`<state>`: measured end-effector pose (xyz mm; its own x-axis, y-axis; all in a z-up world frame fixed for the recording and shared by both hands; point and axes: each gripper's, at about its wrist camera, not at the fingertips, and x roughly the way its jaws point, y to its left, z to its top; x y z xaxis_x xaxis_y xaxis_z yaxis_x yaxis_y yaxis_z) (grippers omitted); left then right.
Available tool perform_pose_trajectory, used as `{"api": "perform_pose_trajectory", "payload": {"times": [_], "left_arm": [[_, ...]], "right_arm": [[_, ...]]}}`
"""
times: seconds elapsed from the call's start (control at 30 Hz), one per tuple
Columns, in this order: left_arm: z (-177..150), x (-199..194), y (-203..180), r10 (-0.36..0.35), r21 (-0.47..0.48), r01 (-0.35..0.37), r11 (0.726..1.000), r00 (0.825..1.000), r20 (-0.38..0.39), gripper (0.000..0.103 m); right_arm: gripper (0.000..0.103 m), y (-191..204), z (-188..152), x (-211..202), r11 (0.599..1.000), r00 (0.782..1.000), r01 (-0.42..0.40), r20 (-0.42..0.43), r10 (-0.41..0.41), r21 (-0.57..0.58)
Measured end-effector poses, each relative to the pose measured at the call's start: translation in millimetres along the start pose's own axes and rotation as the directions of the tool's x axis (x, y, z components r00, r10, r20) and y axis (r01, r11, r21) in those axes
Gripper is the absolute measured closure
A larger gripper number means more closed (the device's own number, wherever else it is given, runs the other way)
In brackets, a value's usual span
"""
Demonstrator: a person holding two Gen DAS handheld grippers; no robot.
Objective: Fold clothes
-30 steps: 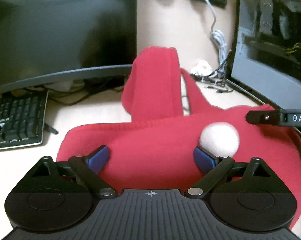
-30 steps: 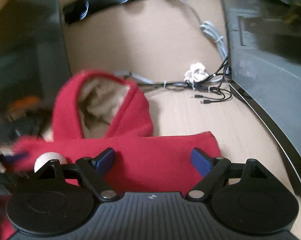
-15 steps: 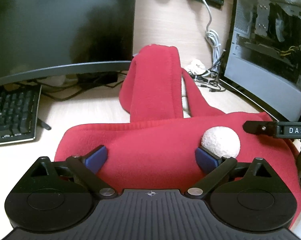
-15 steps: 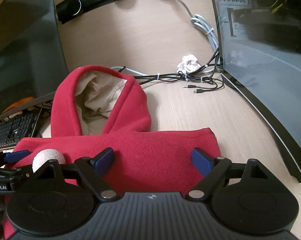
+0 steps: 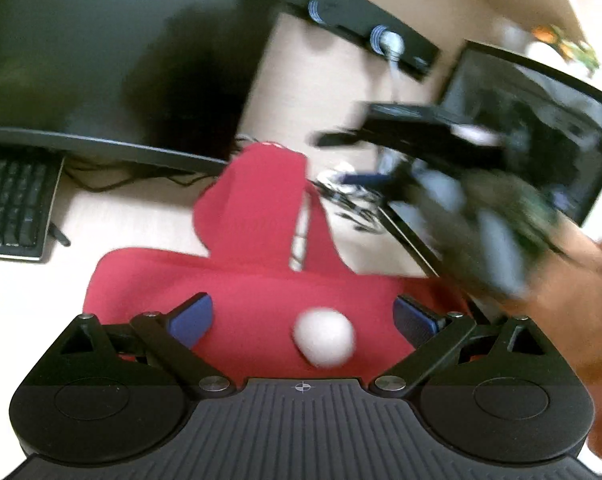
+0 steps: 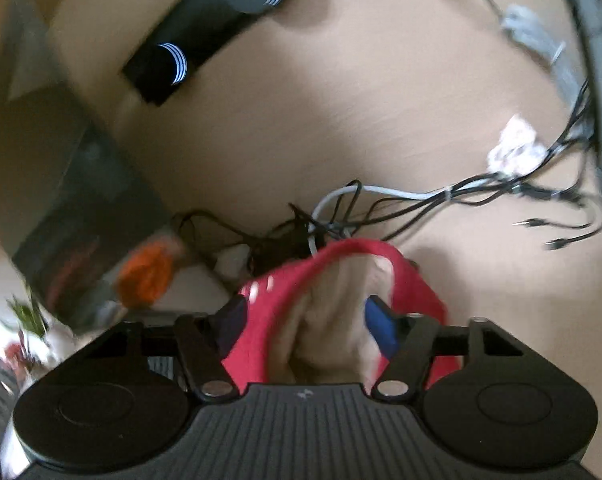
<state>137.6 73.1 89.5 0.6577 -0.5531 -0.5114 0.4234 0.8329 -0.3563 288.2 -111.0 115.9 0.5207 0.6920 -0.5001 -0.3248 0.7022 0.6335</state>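
Hood of the red fleece hooded garment (image 6: 333, 304) sits between the right gripper (image 6: 305, 316)'s narrowed fingers and may snag nearby black cables (image 6: 441, 208); the left gripper (image 5: 303, 316)'s fingers gape wide.

Pale wooden desk (image 5: 149, 220) bearing red hooded garment (image 5: 261, 288), keyboard (image 5: 13, 200), tangled cables (image 6: 441, 200).

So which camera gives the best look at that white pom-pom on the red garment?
The left wrist view: the white pom-pom lies in full sight on the red hooded garment, between the left gripper's open fingers. The right wrist view shows none of it, only the garment's hood.
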Motion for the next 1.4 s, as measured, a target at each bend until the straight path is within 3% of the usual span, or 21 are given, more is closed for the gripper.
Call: {"api": "perform_pose_trajectory", "payload": {"times": [0.03, 0.1, 0.13, 0.2, 0.27, 0.4, 0.5, 0.53, 0.57, 0.6, 0.7, 0.8, 0.87, 0.97, 1.17, 1.23, 1.27, 1.3, 1.4], "left_arm": [[-5, -5, -2, -0.006, -0.001, 0.006, 1.000, 1.000, -0.017, 0.004], [-15, -13, -2, -0.014, -0.009, 0.014, 1.000, 0.998, -0.054, 0.004], [-20, -16, -3, -0.013, -0.009, 0.012, 1.000, 0.998, -0.066, 0.004], [-29, -20, -5, 0.004, 0.001, -0.004, 1.000, 0.997, -0.080, 0.003], [-32, -26, -2, 0.035, 0.003, -0.035, 0.999, 0.996, -0.084, 0.003], [-33, -35, 13, 0.077, -0.044, -0.080, 0.996, 0.995, -0.065, 0.003], [-34, -41, 23, 0.090, -0.079, -0.093, 0.992, 0.995, -0.045, 0.003], [-34, -41, 25, 0.092, -0.089, -0.095, 0.991, 0.995, -0.039, 0.003], [-34, -41, 26, 0.089, -0.100, -0.092, 0.991, 0.995, -0.033, 0.003], [-34, -41, 27, 0.083, -0.111, -0.085, 0.990, 0.996, -0.027, 0.003], [-31, -40, 20, 0.063, -0.114, -0.065, 0.991, 0.998, -0.020, 0.003], [-33, -36, 1, 0.044, -0.052, -0.045, 0.998, 0.999, -0.014, 0.003], [-33, -33, -9, 0.053, -0.016, -0.053, 0.998, 0.999, -0.010, 0.003], [-36, -36, -13, 0.057, 0.004, -0.057, 0.998, 0.998, -0.016, 0.003], [-51, -52, 10, 0.142, -0.049, -0.144, 0.988, 0.989, -0.045, 0.003], [-57, -57, 19, 0.180, -0.076, -0.184, 0.980, 0.982, -0.056, 0.003], [-59, -60, 22, 0.195, -0.085, -0.199, 0.976, 0.979, -0.059, 0.003], [-62, -63, 24, 0.209, -0.092, -0.214, 0.973, 0.976, -0.063, 0.003], [-68, -71, 33, 0.246, -0.117, -0.254, 0.960, 0.966, -0.073, 0.003]], "right_arm": [[0.051, -6, 6, 14, 0.998, 1.000, -0.011, -0.005, 0.011, 0.057], [0.066, -22, 12, 43, 0.977, 0.999, -0.043, -0.023, 0.049, 0.209], [0.068, -28, 13, 54, 0.964, 0.997, -0.060, -0.025, 0.069, 0.259], [0.077, -34, 13, 69, 0.943, 0.993, -0.110, -0.011, 0.120, 0.315], [0.080, -33, 12, 68, 0.923, 0.984, -0.176, 0.025, 0.178, 0.342], [0.081, -7, 18, 7, 0.917, 0.939, -0.332, 0.164, 0.301, 0.221], [0.081, 15, 14, -63, 0.876, 0.864, -0.472, 0.249, 0.437, 0.098], [0.081, 22, 14, -84, 0.867, 0.846, -0.495, 0.261, 0.466, 0.057], [0.081, 30, 13, -103, 0.871, 0.842, -0.491, 0.261, 0.471, 0.013], [0.081, 38, 12, -122, 0.877, 0.844, -0.479, 0.259, 0.470, -0.032], [0.081, 42, 3, -148, 0.930, 0.898, -0.361, 0.242, 0.367, -0.069], [0.081, 37, -4, -135, 0.982, 0.964, -0.182, 0.190, 0.188, -0.046], [0.078, 30, -9, -117, 0.995, 0.986, -0.078, 0.144, 0.086, -0.063], [0.055, 25, -12, -83, 0.995, 0.994, 0.032, 0.106, -0.022, -0.093], [0.048, 14, 19, -19, 0.998, 0.994, 0.065, 0.092, -0.063, -0.022], [0.049, 8, 30, 13, 0.997, 0.994, 0.076, 0.081, -0.077, 0.021], [0.057, 7, 33, 25, 0.997, 0.995, 0.066, 0.078, -0.068, 0.035], [0.072, 5, 37, 38, 0.998, 0.996, 0.051, 0.075, -0.054, 0.047], [0.087, 2, 40, 54, 0.997, 0.996, 0.011, 0.085, -0.018, 0.082]]}}
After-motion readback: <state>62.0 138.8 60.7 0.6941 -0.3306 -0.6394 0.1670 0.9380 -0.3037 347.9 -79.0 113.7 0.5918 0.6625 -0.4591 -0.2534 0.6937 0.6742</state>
